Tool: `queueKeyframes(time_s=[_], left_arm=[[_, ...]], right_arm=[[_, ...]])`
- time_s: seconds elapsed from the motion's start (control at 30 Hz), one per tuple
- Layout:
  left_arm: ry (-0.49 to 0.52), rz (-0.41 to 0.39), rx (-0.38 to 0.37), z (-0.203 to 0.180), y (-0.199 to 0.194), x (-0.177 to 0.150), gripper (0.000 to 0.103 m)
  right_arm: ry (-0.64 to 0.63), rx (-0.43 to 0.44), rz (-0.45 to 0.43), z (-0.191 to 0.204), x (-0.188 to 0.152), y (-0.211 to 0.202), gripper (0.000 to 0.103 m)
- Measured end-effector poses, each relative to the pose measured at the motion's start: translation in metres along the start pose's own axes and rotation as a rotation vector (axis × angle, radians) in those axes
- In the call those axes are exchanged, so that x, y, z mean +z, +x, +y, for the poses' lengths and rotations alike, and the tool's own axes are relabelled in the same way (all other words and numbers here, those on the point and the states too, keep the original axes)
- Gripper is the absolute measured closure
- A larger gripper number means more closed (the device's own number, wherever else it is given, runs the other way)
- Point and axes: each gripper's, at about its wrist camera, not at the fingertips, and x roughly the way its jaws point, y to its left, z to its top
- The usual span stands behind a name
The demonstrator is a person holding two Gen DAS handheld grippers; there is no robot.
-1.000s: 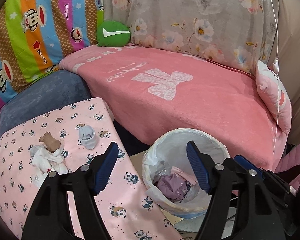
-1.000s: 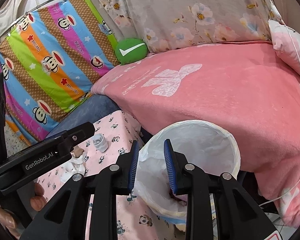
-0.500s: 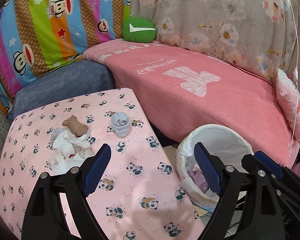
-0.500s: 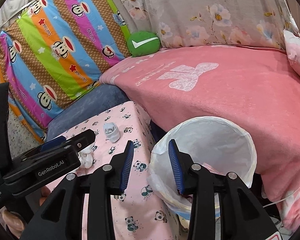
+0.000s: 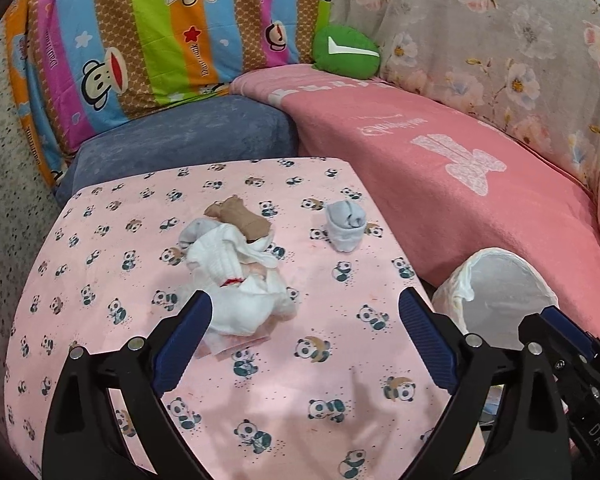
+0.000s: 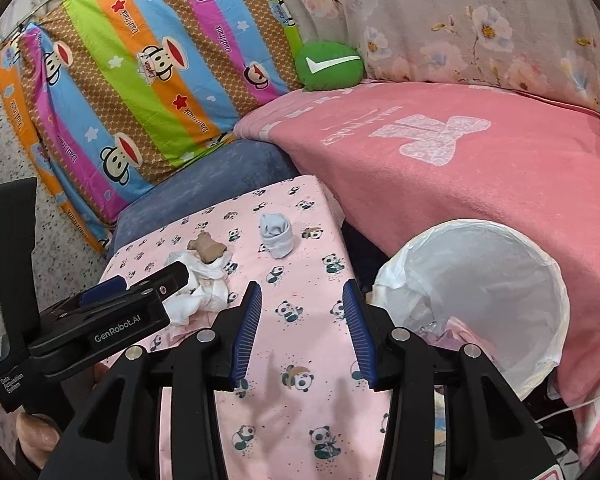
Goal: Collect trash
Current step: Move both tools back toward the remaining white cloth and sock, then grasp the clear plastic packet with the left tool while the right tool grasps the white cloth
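A heap of white crumpled tissue [image 5: 240, 280] with a brown scrap [image 5: 240, 218] on top lies on the pink panda-print tabletop [image 5: 260, 380]. A small grey rolled wad [image 5: 346, 226] stands to its right. My left gripper [image 5: 304, 344] is open and empty, above the table just in front of the tissue heap. My right gripper [image 6: 300, 336] is open and empty over the table's right part; the tissue heap [image 6: 200, 284], the brown scrap [image 6: 206, 249] and the grey wad [image 6: 277, 234] lie ahead. A white-lined trash bin [image 6: 480, 292] stands right of the table; the left wrist view shows it too [image 5: 496, 296].
A pink blanket [image 5: 460, 168] covers the sofa behind the table and bin. A blue cushion [image 5: 180, 140], a striped monkey-print cover [image 5: 140, 40] and a green cushion [image 5: 346, 54] lie further back. The left gripper's body [image 6: 100, 320] fills the lower left of the right wrist view.
Both grippers have swung left from the bin to over the table. The right gripper's jaws have opened wider. The left gripper is now close to the tissue heap.
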Motion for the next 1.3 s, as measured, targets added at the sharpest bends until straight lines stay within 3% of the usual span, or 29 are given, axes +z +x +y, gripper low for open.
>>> queueKeyframes(time_s=[0.6, 1.07, 1.13, 1.23, 1.3], left_arm=[[-0.11, 0.067, 0.144, 0.106, 0.021, -0.019, 0.012], [-0.103, 0.086, 0.134, 0.143, 0.045, -0.028, 0.012], [-0.109, 0.094, 0.123, 0.146, 0.048, -0.03, 0.012], [-0.119, 0.102, 0.109, 0.148, 0.052, -0.031, 0.012], [-0.114, 0.107, 0.101, 0.145, 0.054, -0.032, 0.012]], right_arm=[[-0.054, 0.125, 0.153, 0.088, -0.018, 0.087, 0.059], [-0.045, 0.155, 0.259, 0.121, -0.028, 0.17, 0.059], [-0.046, 0.16, 0.274, 0.123, -0.03, 0.179, 0.064], [-0.05, 0.173, 0.287, 0.124, -0.032, 0.184, 0.087], [-0.058, 0.175, 0.272, 0.123, -0.03, 0.183, 0.092]])
